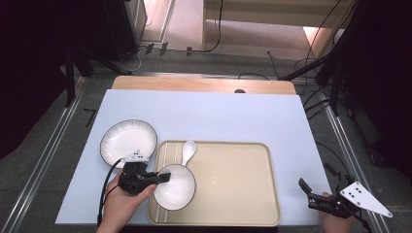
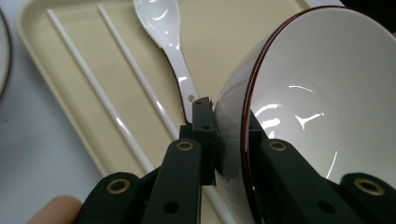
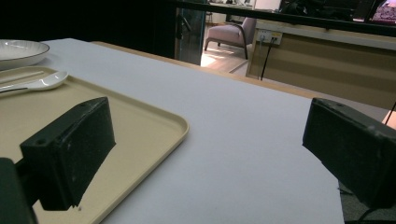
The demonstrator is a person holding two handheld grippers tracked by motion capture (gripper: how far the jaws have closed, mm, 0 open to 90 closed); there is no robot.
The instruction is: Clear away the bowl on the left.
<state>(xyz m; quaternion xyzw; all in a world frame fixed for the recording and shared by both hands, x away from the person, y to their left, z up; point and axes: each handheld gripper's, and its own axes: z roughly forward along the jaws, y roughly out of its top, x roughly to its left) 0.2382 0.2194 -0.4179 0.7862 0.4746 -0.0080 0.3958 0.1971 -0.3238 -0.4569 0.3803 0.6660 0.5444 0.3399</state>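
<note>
Left gripper [image 1: 164, 177] clamped on the rim of the white bowl [image 1: 176, 187]; one jaw outside the wall, the other inside, as the left gripper view shows, pads pressing the dark-edged rim. Bowl [image 2: 322, 98] tilted there, its open side facing away from the jaws.

Landmark: the beige tray [image 1: 233, 194]. Bowl sits over the tray's near-left corner, its edge reaching past the left rim. White spoon [image 1: 188, 151] lies inside the tray at the far-left, just beyond the bowl. Two white chopsticks [image 2: 116, 93] lie side by side along the tray's left edge, running under the bowl. White plate [image 1: 128, 141] with dark rim rests on the white table sheet [image 1: 218, 114], just off the tray's far-left corner.

Right gripper [image 1: 307, 194] off the tray's near-right corner, over the sheet's edge; jaws spread wide, nothing between them. A hand [image 1: 121, 206] holds the left gripper.
</note>
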